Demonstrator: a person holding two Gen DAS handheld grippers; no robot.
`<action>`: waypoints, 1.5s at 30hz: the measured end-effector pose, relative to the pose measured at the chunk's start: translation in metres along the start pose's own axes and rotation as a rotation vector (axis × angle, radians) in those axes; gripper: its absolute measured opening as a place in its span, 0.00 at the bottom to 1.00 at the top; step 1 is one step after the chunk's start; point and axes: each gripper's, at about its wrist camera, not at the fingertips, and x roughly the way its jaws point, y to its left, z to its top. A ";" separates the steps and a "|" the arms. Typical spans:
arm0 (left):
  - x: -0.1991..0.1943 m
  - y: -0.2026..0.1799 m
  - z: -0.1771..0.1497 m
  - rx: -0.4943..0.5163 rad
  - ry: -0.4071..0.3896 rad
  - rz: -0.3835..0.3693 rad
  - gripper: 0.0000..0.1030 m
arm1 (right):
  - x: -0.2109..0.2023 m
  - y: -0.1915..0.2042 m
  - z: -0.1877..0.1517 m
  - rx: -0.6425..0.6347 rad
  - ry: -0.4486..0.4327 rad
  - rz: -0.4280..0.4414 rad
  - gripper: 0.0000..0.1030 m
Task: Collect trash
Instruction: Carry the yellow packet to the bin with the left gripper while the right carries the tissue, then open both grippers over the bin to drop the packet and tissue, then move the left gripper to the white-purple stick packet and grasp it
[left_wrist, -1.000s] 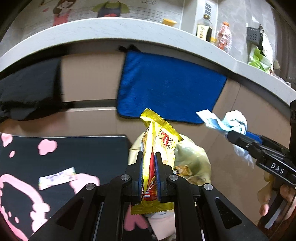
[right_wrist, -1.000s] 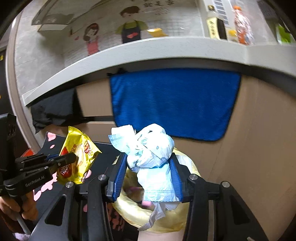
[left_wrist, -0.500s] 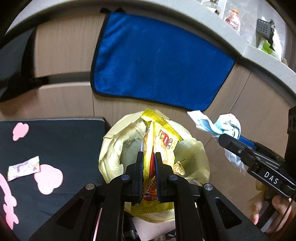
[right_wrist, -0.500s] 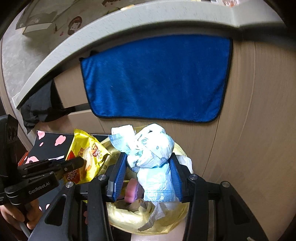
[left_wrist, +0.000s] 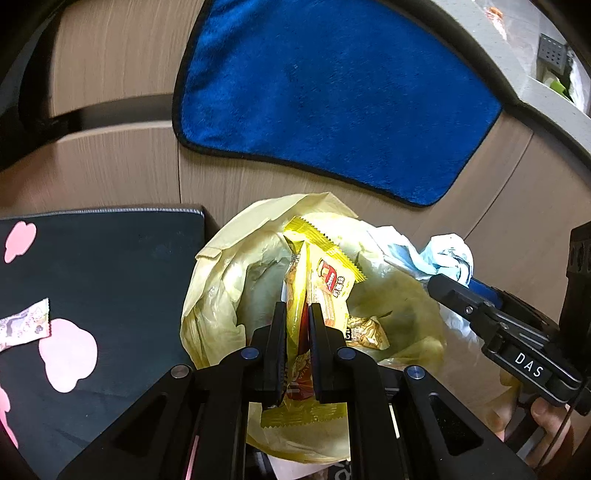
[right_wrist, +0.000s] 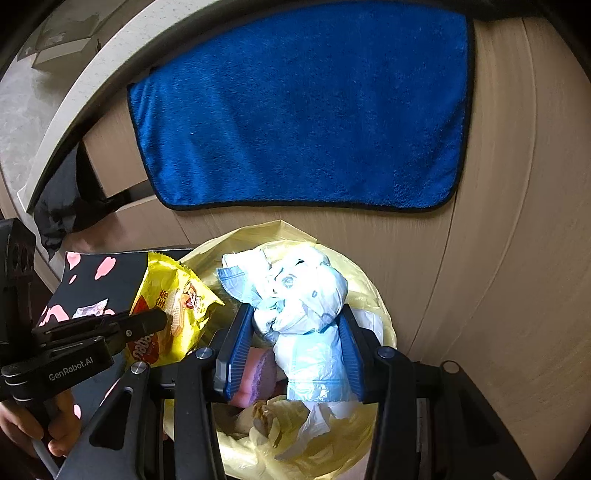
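Note:
My left gripper (left_wrist: 297, 310) is shut on a yellow snack wrapper (left_wrist: 325, 280) and holds it over the open mouth of a bin lined with a yellow bag (left_wrist: 221, 280). My right gripper (right_wrist: 297, 314) is shut on a crumpled pale blue plastic bag (right_wrist: 306, 295) above the same yellow-lined bin (right_wrist: 373, 295). The left gripper with the wrapper (right_wrist: 173, 306) shows at the left of the right wrist view. The right gripper (left_wrist: 454, 291) with the blue bag (left_wrist: 447, 254) shows at the right of the left wrist view. Other trash lies inside the bin (left_wrist: 365, 328).
A black mat with pink blossoms (left_wrist: 92, 277) lies left of the bin, with a small candy wrapper (left_wrist: 24, 326) on it. A blue towel (left_wrist: 332, 92) hangs on the wooden cabinet front (right_wrist: 498, 258) behind the bin. A grey counter edge (right_wrist: 74, 92) runs above.
Both grippers have moved forward and tilted down with their loads. They now hang over the bin mouth, which fills more of both views.

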 end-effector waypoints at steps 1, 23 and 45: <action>0.002 0.000 0.000 -0.002 0.005 -0.003 0.11 | 0.001 -0.002 0.000 0.004 -0.001 0.001 0.41; -0.042 0.026 0.000 -0.043 -0.096 0.001 0.40 | 0.014 -0.002 0.000 0.042 0.021 0.004 0.44; -0.098 0.237 -0.013 -0.058 -0.122 0.146 0.42 | -0.026 0.101 -0.016 -0.112 -0.005 0.023 0.51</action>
